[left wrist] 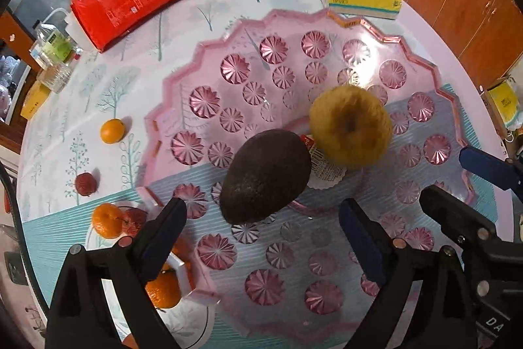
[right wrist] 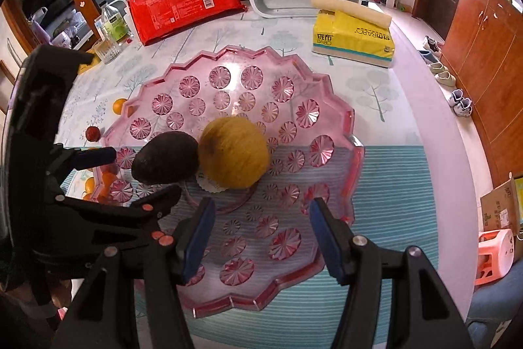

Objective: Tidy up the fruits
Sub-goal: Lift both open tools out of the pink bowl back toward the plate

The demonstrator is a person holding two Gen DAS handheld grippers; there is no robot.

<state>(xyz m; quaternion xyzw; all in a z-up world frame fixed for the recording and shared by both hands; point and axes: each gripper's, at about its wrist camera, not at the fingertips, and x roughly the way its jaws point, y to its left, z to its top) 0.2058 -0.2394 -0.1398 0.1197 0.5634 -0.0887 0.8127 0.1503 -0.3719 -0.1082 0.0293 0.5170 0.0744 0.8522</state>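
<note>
Avocado (left wrist: 264,175) lies on the pink tray (left wrist: 202,54), just beyond the empty, wide-open left hand-held gripper (left wrist: 263,218).

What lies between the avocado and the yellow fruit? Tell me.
A white lacy paper with a printed label, between avocado and yellow fruit; clearest in the left wrist view.

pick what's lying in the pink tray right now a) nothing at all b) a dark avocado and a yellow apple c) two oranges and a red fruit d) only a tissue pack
b: the dark avocado and the yellow apple sit side by side in the pink tray, while the oranges and the small red fruit lie outside it on the table.
</note>
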